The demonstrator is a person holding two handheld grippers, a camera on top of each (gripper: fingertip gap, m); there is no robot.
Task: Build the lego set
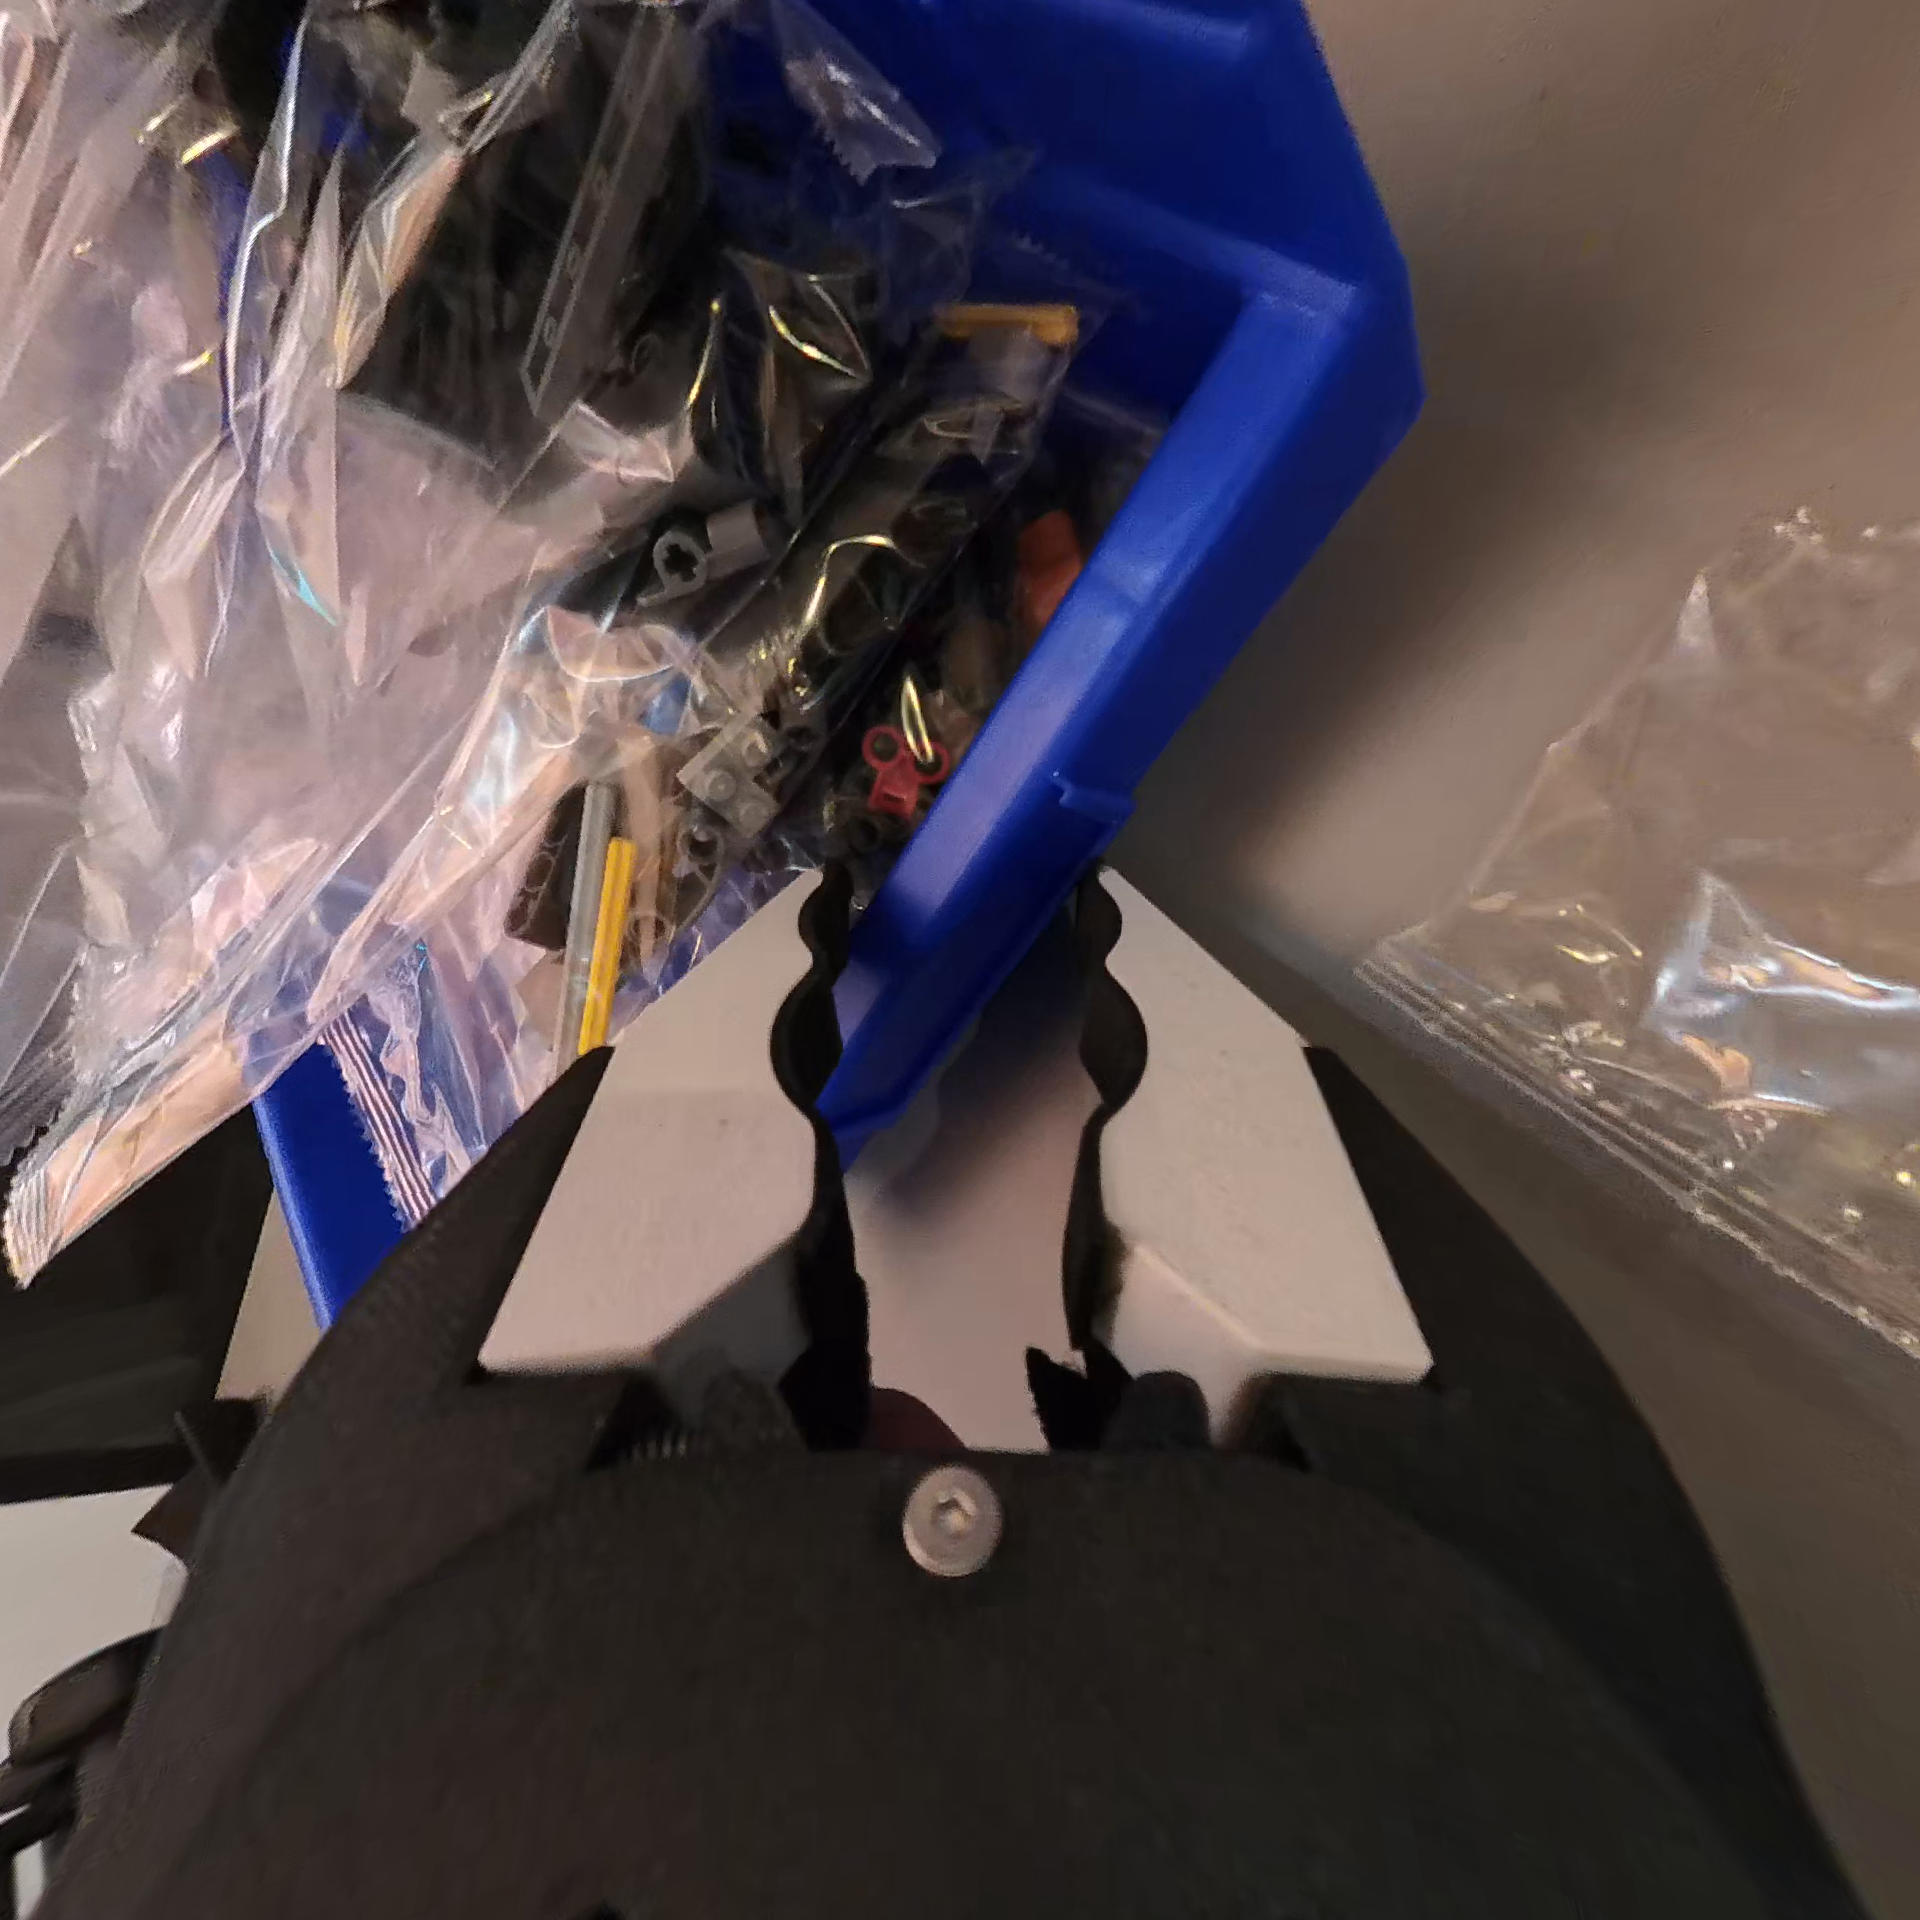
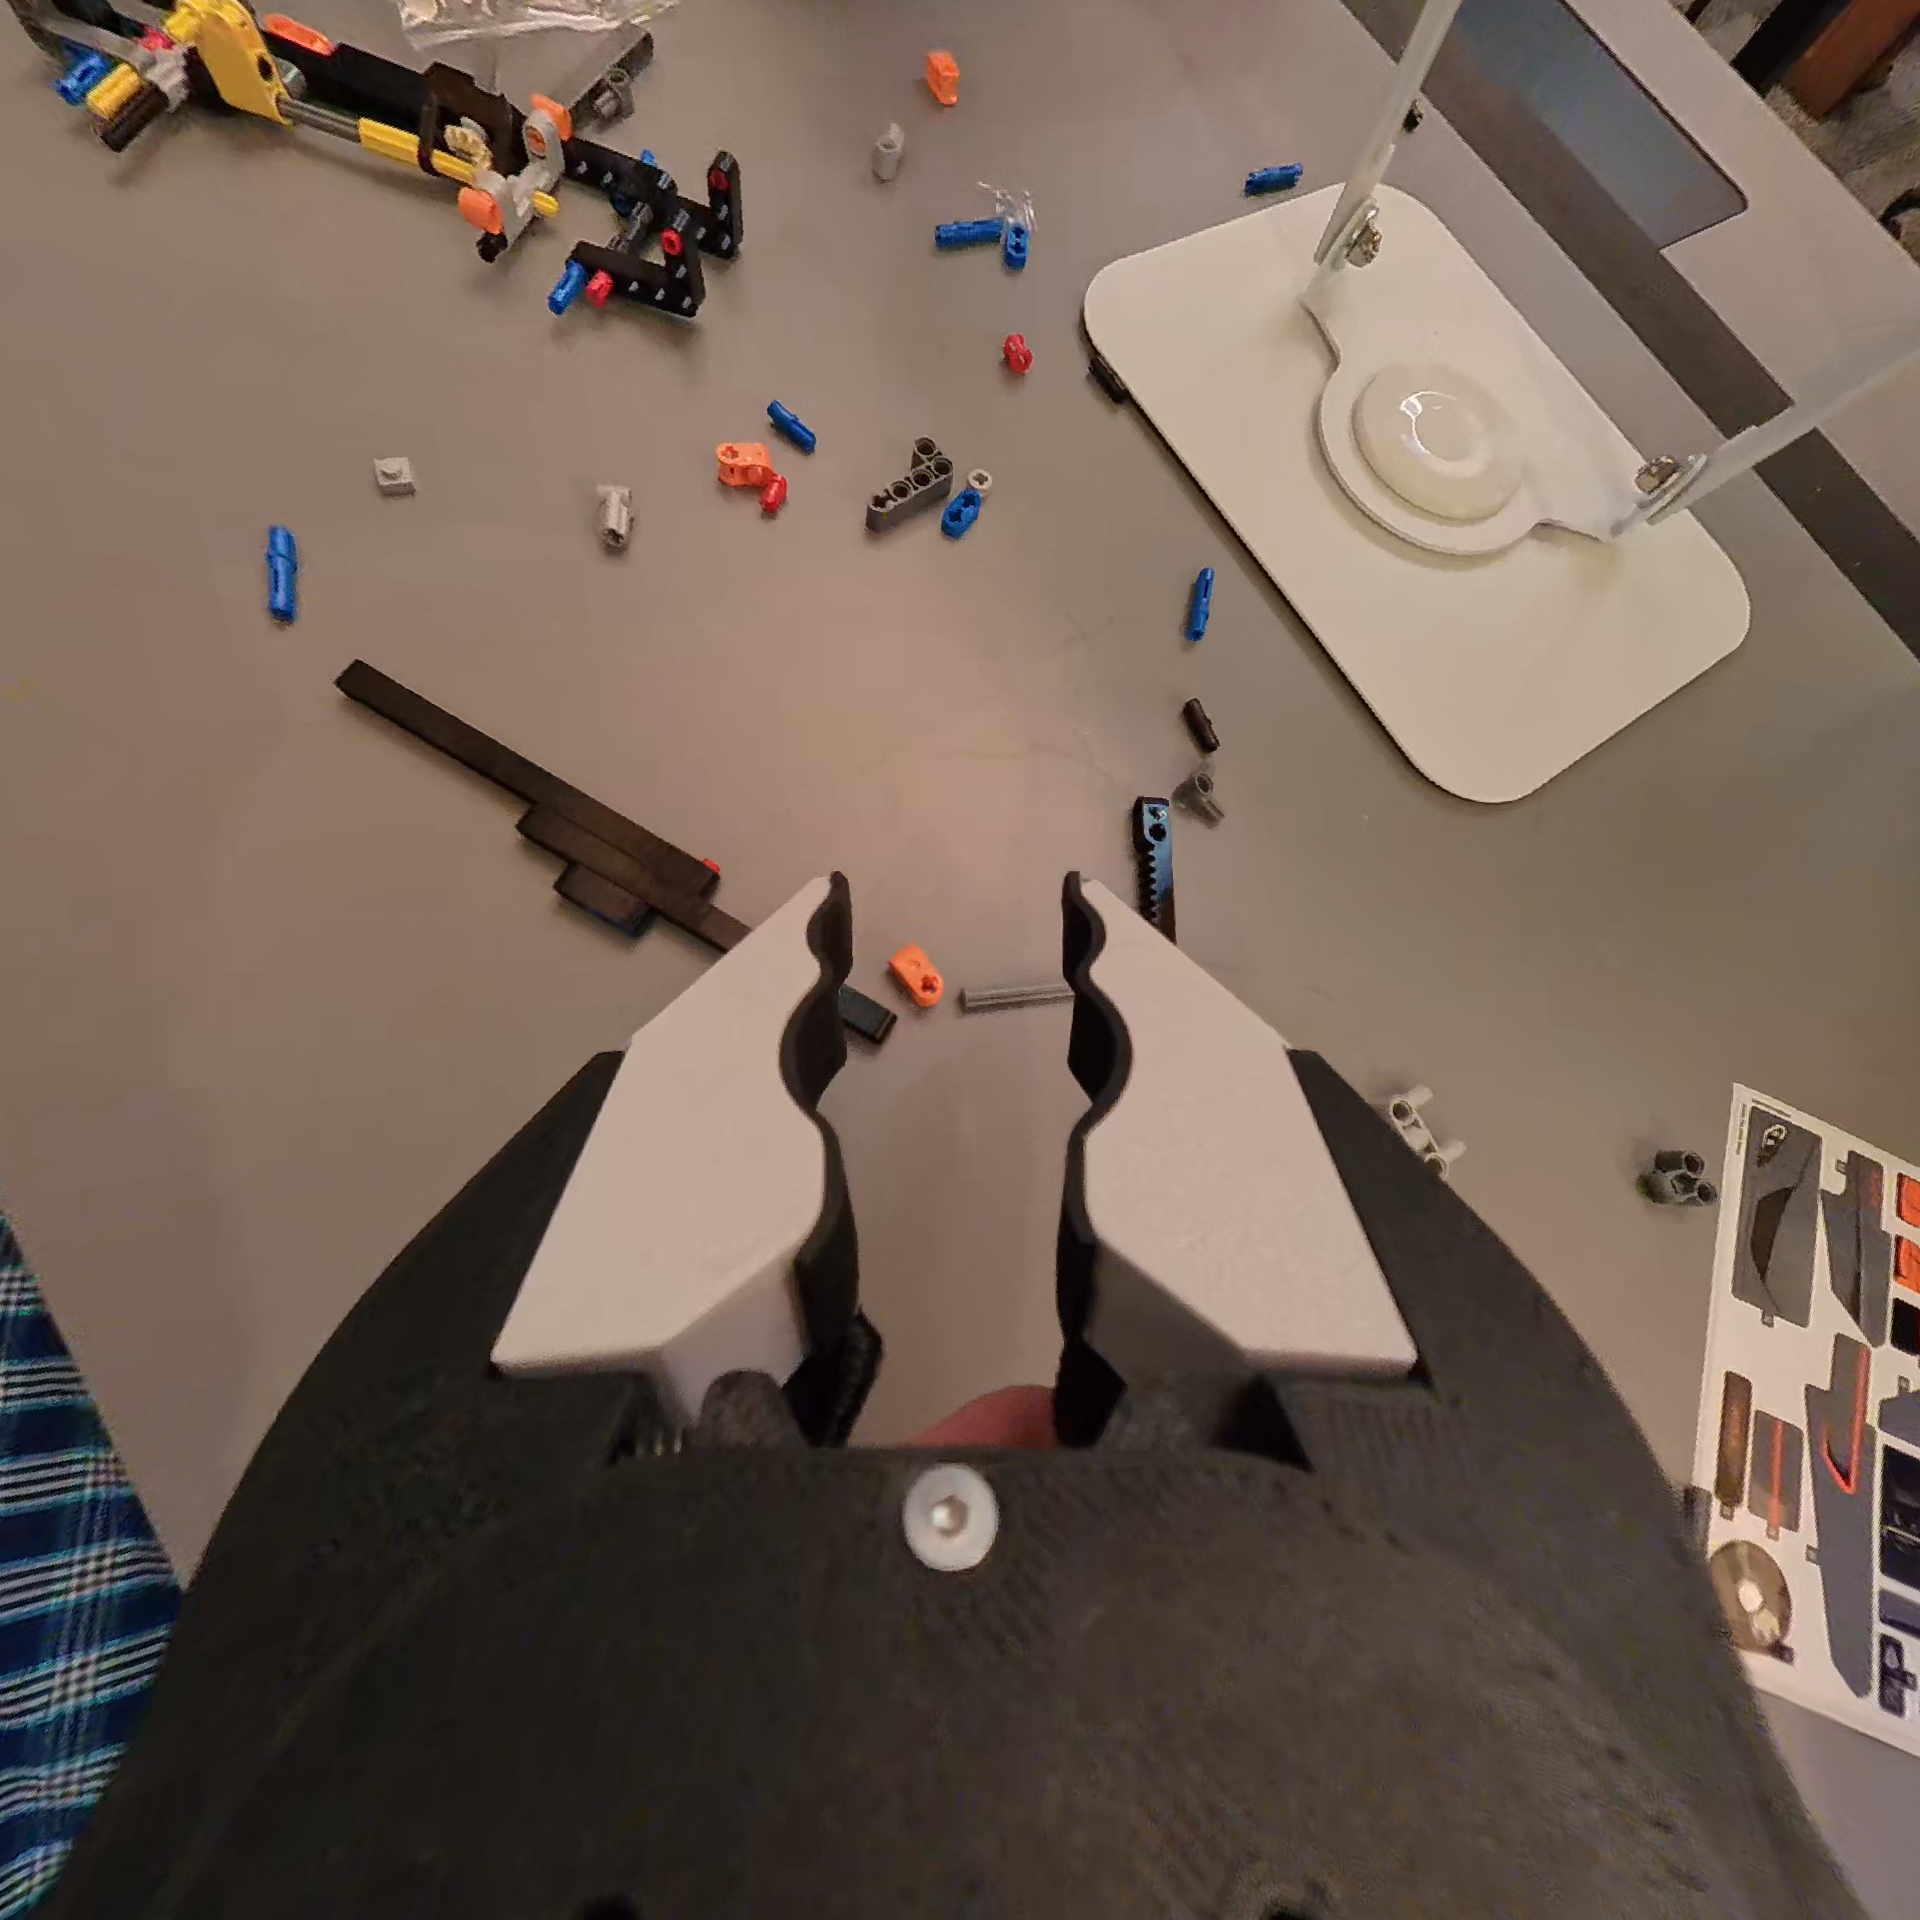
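Observation:
My left gripper [image 1: 961,894] straddles the near wall of a blue bin [image 1: 1226,540]. One finger is inside and one outside, and both press on the rim. The bin holds clear bags of Lego parts [image 1: 644,582]. My right gripper [image 2: 951,904] is open and empty, just above the grey table. A small orange connector [image 2: 916,974] and a grey axle [image 2: 1013,995] lie between its fingertips. A black stepped beam assembly [image 2: 561,821] lies to its left. The partly built yellow, black and orange model [image 2: 416,135] lies at the far left.
Loose blue, red, orange and grey pins [image 2: 790,457] are scattered mid-table. A white lamp base [image 2: 1455,582] stands at the right. A sticker sheet [image 2: 1829,1403] lies at the near right. An empty clear bag [image 1: 1683,883] lies right of the bin. A plaid sleeve [image 2: 62,1538] is at the left edge. One gripper's finger ends stand about 50 centimeters off the other's.

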